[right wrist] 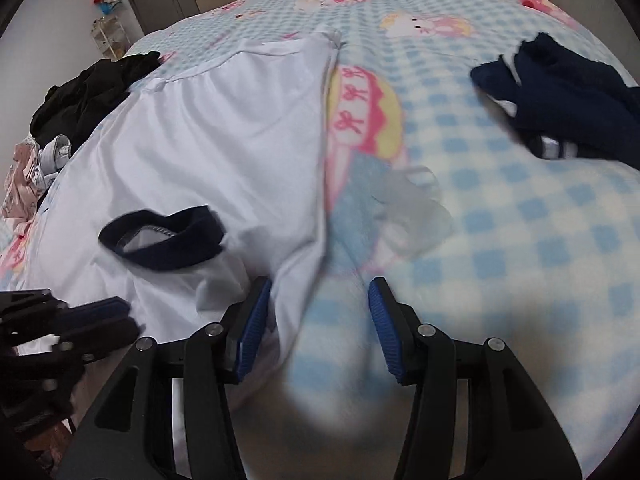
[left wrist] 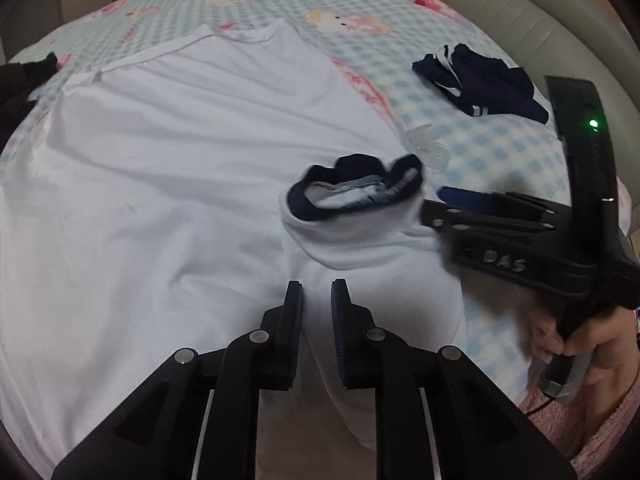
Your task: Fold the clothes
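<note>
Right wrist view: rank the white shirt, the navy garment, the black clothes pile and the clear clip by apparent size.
1. white shirt
2. navy garment, though it runs off the frame edge
3. black clothes pile, close to the navy one, so unsure
4. clear clip

Only one marking I can read — pale, smudged letters on the black body of the right gripper (left wrist: 436, 200), seen from my left wrist camera, looking like "DAS". The blanket (left wrist: 500, 152) carries cartoon prints only — no lettering I can make out.
</note>
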A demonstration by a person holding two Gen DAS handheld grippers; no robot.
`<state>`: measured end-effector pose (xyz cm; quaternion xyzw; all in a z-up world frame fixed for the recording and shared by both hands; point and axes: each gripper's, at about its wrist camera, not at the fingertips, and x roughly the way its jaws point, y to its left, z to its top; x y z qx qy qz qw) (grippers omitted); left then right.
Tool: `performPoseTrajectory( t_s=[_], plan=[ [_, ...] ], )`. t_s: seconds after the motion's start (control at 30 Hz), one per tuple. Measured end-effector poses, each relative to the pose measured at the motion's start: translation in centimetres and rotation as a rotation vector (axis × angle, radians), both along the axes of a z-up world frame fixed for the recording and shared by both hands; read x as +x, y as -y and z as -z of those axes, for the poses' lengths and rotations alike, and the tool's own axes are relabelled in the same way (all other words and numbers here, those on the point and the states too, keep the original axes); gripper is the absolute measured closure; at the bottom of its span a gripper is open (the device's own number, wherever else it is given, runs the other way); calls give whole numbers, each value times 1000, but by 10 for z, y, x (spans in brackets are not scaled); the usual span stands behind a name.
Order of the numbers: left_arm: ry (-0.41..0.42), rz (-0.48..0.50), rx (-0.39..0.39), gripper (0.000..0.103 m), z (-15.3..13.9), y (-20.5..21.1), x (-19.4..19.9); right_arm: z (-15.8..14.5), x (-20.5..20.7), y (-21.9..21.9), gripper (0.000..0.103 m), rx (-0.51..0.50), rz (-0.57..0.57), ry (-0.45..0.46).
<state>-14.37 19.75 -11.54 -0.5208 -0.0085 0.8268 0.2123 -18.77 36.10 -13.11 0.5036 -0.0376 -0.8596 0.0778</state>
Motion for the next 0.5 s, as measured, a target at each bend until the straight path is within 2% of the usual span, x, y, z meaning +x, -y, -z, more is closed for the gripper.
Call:
performPoseTrajectory(
  t_s=[0.17,0.3,0.37,0.43,0.47,0.5],
  plan=[
    [49,-22,51,84,0,10,-5,-2,15,-22,52,-33,62,16],
    [32,-12,64,84,-3,8,-3,-10,27,-30,52,-52,90,6],
    [16,-7,89,82,-8,9,-4,-16,30,-36,52,-126,101,-28],
    [-4,-5,123,72,-15,11,-9,-23,31,-39,52,-169,98,-76],
    [-16,-6,138,62,-19,11,-12,-28,31,-39,52,-182,102,-101],
    [-29,-5,147,59,-22,10,-17,-30,31,-39,51,-207,95,-117]
  ],
)
